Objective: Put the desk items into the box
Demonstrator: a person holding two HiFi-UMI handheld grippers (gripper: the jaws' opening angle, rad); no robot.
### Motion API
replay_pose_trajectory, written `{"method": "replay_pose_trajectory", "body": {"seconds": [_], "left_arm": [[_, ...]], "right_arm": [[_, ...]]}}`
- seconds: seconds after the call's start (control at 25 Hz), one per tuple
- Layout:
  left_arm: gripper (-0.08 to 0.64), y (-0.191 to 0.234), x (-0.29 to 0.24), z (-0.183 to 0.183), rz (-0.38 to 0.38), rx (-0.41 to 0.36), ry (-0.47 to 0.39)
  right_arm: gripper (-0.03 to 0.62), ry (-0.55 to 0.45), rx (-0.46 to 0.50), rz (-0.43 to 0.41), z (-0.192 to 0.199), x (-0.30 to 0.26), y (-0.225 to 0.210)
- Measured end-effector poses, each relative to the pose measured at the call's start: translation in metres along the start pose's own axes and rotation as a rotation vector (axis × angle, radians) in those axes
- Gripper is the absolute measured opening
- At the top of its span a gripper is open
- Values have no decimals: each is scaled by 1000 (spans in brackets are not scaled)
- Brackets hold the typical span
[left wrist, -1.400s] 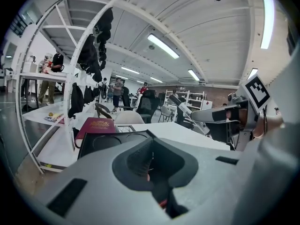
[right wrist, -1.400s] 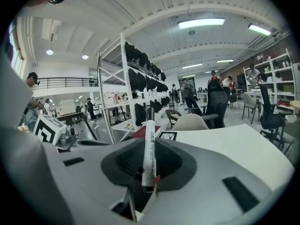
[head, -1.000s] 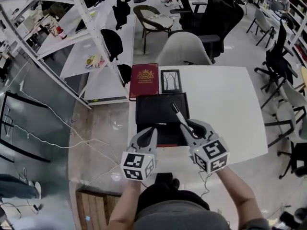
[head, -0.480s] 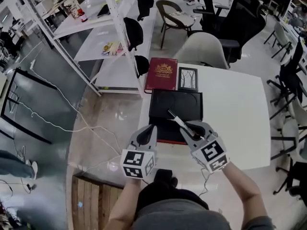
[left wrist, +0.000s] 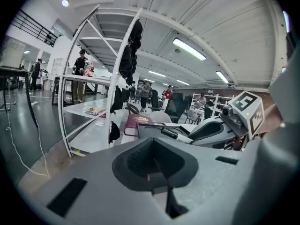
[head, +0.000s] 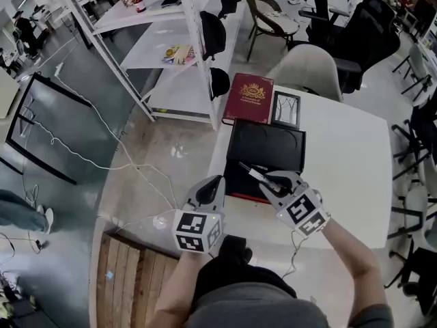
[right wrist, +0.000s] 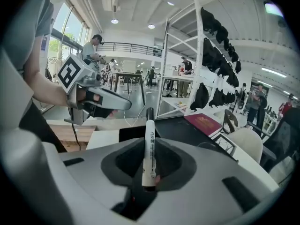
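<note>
My right gripper (head: 270, 181) is shut on a white marker with a black cap (head: 251, 173), which sticks out over the near end of the black box (head: 268, 144) on the white table (head: 345, 176). In the right gripper view the marker (right wrist: 149, 149) stands upright between the jaws. My left gripper (head: 216, 182) hangs at the table's near left edge, shut with nothing in it. A maroon book (head: 249, 98) and a small framed picture (head: 285, 109) lie beyond the box. The left gripper view shows the right gripper (left wrist: 218, 126) and the marker (left wrist: 171, 132).
A white shelving rack (head: 167, 39) stands left of the table, with cables on the floor (head: 102, 149). Chairs (head: 307, 70) crowd the far side and the right. A wooden pallet (head: 130, 285) lies near my feet. People stand in the background.
The view has swung left, so the table sits further right in it. The right gripper still holds the marker over the box's near end. The left gripper has hardly moved.
</note>
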State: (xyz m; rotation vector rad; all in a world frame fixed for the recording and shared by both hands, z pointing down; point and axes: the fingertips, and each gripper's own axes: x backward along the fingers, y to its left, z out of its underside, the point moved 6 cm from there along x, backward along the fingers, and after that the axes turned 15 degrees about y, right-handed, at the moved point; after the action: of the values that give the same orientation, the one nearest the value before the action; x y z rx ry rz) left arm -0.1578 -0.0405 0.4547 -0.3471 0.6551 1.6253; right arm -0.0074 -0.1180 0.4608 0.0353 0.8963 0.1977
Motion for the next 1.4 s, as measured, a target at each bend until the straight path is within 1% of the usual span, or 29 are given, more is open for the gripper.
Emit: {"method": "replay_pose_trajectory", "body": {"seconds": [0.2, 0.4, 0.6, 1.12, 1.4], "left_arm": [[8, 4, -1, 3, -12, 18, 2], [8, 3, -4, 5, -10, 28, 12], [8, 3, -9, 6, -7, 33, 18], [8, 7, -13, 6, -14, 43, 24], [8, 8, -10, 6, -15, 45, 22]], "right_arm": [[75, 59, 97, -30, 4, -17, 6], [74, 112, 128, -64, 9, -30, 7], [74, 175, 169, -64, 11, -39, 5], [75, 307, 198, -78, 18, -64, 7], [75, 340, 208, -78, 21, -70, 9]]}}
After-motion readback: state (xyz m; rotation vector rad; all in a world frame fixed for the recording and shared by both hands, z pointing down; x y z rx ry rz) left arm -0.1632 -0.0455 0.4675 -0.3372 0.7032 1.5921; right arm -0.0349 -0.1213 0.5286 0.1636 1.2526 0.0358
